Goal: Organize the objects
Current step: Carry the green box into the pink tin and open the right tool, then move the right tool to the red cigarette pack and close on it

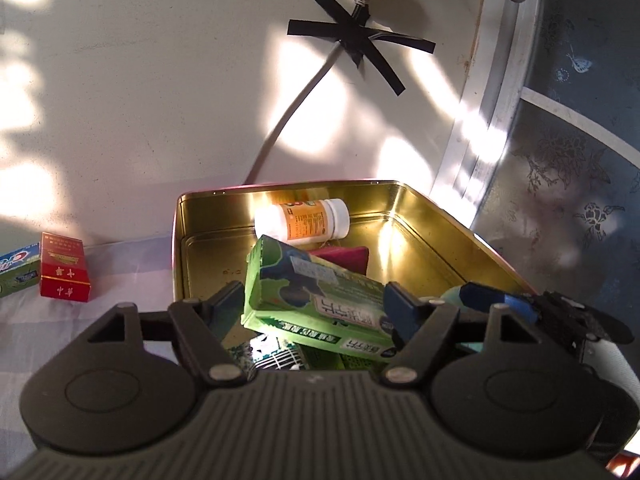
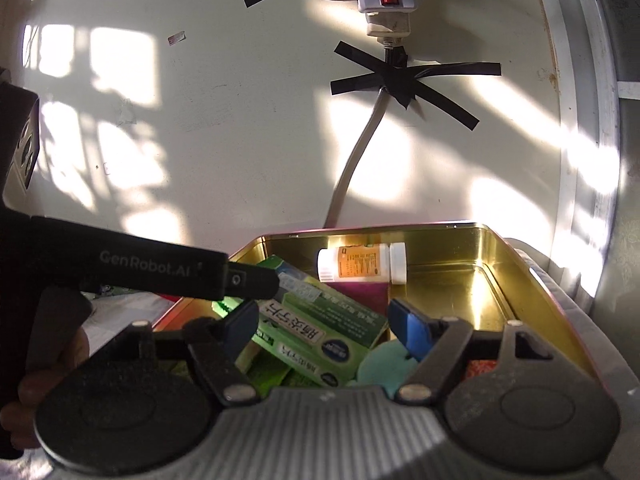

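Your left tongs (image 1: 316,304) stand apart around the green box (image 1: 316,296), pads not pressing it. The box lies tilted in the gold tin (image 1: 432,236), atop other things, near the white bottle (image 1: 302,222). Your right tongs (image 2: 320,322) also stand apart, empty. A red box (image 1: 64,266) sits on the bench left of the tin.

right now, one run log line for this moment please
left hand-held gripper: open, over green box | right hand-held gripper: open | tin: holds box, bottle | red box: outside
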